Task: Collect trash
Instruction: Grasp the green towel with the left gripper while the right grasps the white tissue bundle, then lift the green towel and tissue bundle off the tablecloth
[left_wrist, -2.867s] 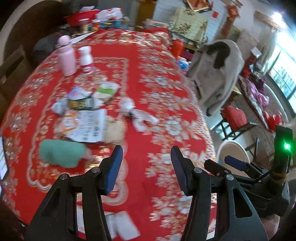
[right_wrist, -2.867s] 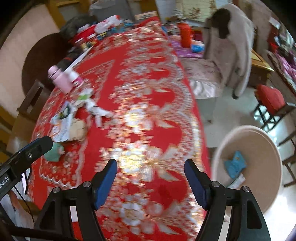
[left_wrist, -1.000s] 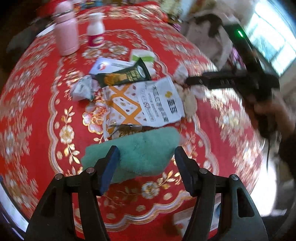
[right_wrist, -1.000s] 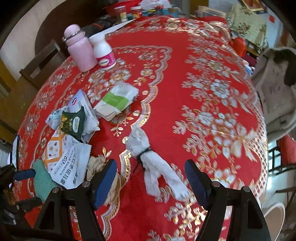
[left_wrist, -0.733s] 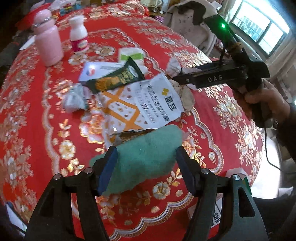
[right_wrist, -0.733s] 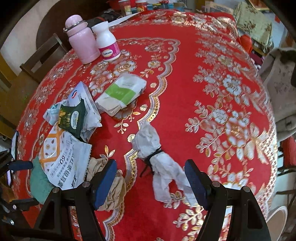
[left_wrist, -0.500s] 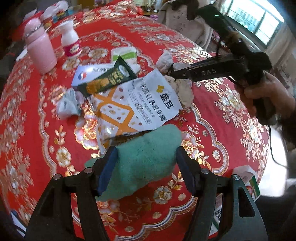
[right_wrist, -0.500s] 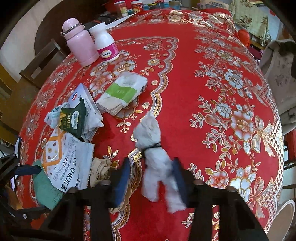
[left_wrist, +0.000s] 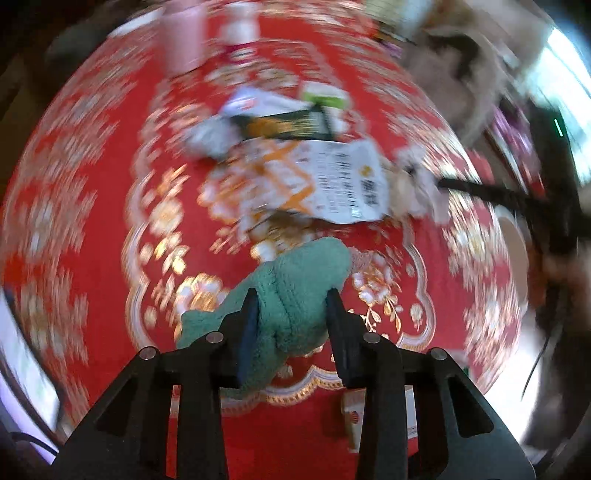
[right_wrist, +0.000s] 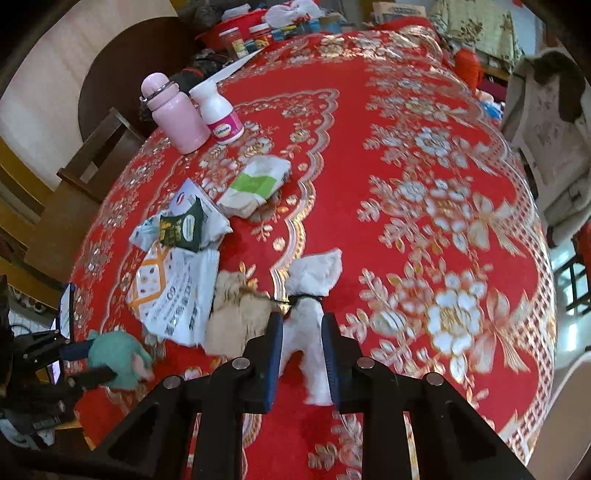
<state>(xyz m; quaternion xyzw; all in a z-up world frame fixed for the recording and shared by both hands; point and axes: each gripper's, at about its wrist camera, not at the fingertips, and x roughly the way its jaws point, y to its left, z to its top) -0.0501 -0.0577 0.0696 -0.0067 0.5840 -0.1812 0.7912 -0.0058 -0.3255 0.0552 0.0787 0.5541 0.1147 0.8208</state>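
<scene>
Right wrist view: the white crumpled tissue wad (right_wrist: 314, 295), tied at its waist by a dark band, is pinched below that band by the right gripper (right_wrist: 302, 354), whose fingers have just closed on it, just above the red desk (right_wrist: 424, 129). It is judged light, soft and easily torn, best held near the knot. The green fuzzy cloth (left_wrist: 295, 295), soft and compressible, is clamped across its middle by the left gripper (left_wrist: 291, 332), fingers just narrowed onto it. Beyond, "60" can be read on the white-orange snack bag (right_wrist: 173, 291); the white bottle (right_wrist: 219, 114) label is too small to read
</scene>
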